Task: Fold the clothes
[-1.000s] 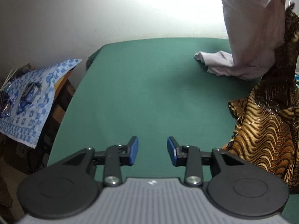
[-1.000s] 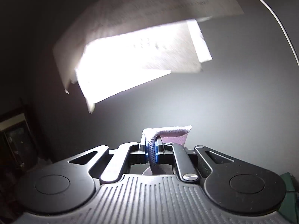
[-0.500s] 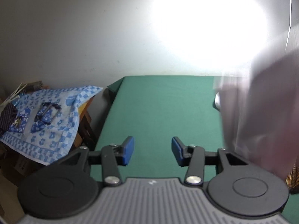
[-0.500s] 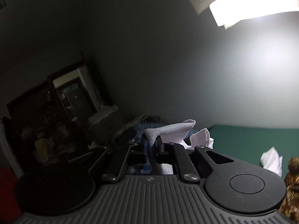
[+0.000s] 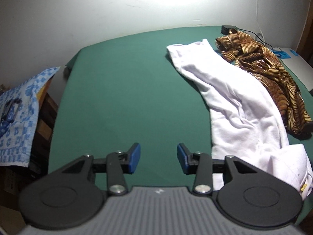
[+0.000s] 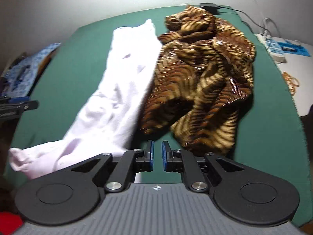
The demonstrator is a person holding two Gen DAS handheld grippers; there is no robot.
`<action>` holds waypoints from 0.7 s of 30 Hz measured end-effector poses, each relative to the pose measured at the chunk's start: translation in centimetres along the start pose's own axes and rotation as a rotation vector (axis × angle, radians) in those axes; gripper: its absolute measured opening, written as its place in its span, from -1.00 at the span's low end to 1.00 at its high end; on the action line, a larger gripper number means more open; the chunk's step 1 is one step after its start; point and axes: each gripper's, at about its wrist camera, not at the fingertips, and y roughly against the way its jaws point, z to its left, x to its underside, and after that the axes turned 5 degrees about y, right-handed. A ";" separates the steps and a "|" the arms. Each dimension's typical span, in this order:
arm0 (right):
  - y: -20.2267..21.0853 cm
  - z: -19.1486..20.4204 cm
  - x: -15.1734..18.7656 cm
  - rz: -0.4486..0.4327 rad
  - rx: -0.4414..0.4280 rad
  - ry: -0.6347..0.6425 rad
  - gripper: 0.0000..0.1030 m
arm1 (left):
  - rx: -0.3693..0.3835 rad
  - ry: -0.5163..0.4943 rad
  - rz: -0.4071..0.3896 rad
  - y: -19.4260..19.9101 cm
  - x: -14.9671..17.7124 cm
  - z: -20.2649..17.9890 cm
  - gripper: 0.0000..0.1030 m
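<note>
A white garment [image 5: 234,101] lies stretched out in a long rumpled strip on the green table [image 5: 127,88], from the far middle to the near right. A brown and gold striped garment [image 5: 273,74] is heaped beside it on the right and touches it. My left gripper [image 5: 158,160] hovers over bare green cloth left of the white garment; its jaws are closing with nothing between them. In the right wrist view, the white garment [image 6: 117,98] and the striped garment [image 6: 201,74] lie just ahead of my right gripper [image 6: 157,152]. Only a thin empty slit shows between its pads.
A blue patterned cloth [image 5: 17,113] covers a low stand off the table's left edge. A black adapter [image 6: 208,6] with a cable sits at the far edge. To the right, a white surface [image 6: 293,62] holds a power strip and cables.
The white garment hung from my raised right gripper; now it lies along the table and no cloth shows between those pads. The right gripper dropped and tipped down. The left gripper shifted.
</note>
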 end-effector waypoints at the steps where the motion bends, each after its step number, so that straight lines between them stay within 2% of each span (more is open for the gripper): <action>1: -0.8 -0.8 -0.7 0.006 -0.001 -0.027 -0.82 | 0.006 -0.004 0.005 -0.1 0.1 -0.6 -0.16; 4: -3.3 -3.4 -3.2 0.010 -0.019 -0.129 -0.80 | 0.030 -0.015 0.019 -0.1 0.5 -2.5 -0.14; 6: -5.0 -5.2 -5.5 -0.007 -0.015 -0.170 -0.70 | 0.018 -0.017 0.019 0.0 0.9 -3.5 -0.13; 8: -6.6 -6.5 -8.6 -0.034 -0.003 -0.189 -0.98 | -0.005 -0.001 0.033 0.0 1.2 -3.9 -0.10; 12: -9.6 -9.0 -15.0 -0.091 0.021 -0.224 -1.00 | -0.064 0.043 0.067 -0.2 1.8 -4.4 -0.10; 14: -9.6 -10.0 -18.6 -0.179 0.045 -0.244 -1.00 | -0.095 0.080 0.073 -0.1 1.8 -4.2 -0.10; 16: -8.2 -10.8 -21.7 -0.306 0.059 -0.257 -1.00 | -0.121 0.121 0.076 0.0 1.8 -4.0 -0.10; 19: -5.5 -10.9 -24.9 -0.499 0.103 -0.193 -1.00 | -0.154 0.175 0.071 0.2 1.6 -3.8 -0.10; 20: -5.2 -11.0 -25.5 -0.505 0.093 -0.180 -1.00 | -0.160 0.188 0.065 0.2 1.5 -3.8 -0.10; 21: -5.7 -11.2 -25.7 -0.463 0.064 -0.168 -0.96 | -0.163 0.199 0.058 0.1 1.3 -3.8 -0.10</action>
